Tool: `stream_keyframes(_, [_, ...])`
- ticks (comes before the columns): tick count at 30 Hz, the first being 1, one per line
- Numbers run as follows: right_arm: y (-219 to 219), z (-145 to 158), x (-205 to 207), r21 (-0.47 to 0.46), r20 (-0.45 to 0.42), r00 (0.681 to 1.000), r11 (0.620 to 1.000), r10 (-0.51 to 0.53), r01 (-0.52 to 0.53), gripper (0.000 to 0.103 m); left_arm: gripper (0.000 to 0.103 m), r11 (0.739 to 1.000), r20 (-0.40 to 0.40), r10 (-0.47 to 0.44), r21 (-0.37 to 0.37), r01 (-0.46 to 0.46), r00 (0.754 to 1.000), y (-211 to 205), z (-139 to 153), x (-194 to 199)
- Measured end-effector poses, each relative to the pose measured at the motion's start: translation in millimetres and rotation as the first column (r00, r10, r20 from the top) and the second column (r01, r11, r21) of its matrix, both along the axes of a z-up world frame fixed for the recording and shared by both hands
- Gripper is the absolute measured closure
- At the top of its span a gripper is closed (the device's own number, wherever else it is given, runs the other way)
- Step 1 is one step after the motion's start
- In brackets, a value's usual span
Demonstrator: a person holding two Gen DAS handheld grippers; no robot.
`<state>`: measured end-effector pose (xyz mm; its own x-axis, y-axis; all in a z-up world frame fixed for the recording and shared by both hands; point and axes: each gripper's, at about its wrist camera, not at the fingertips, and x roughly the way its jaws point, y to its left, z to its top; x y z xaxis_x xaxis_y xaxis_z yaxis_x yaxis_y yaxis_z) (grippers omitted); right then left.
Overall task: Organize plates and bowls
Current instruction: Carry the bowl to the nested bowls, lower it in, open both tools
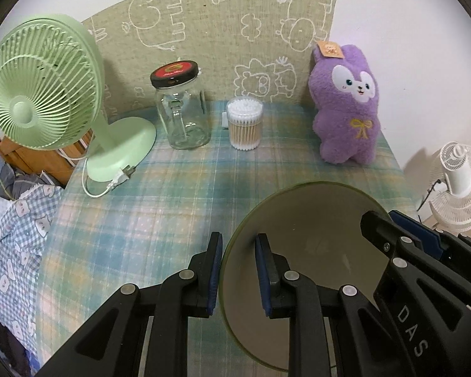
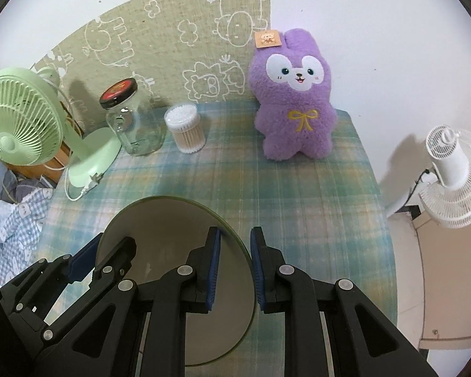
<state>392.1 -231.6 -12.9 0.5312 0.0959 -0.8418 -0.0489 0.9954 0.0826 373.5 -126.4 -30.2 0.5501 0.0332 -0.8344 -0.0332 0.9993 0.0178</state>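
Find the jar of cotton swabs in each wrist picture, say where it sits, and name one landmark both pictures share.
Left wrist view: the jar of cotton swabs stands at the back of the table, centre, right of the glass jar.
Right wrist view: the jar of cotton swabs stands upper left of centre, again right of the glass jar.
Shared landmark: the purple plush rabbit, further right in both.

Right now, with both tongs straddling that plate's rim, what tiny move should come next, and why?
Probably close both tongs. The left tongs and right tongs each have one finger inside the plate rim and one outside, with gaps showing, so neither seems to grip yet.
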Motion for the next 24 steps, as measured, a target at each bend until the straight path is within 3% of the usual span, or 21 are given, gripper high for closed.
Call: stream_keyframes(24, [66.3, 55.9, -127.3, -0.024, 0.074, 0.996, 0.998, -0.051, 0.053, 0.080, 0.084, 0.998, 0.073, -0.053, -0.030, 0.055, 0.996, 72.9, 47.8, -117.5])
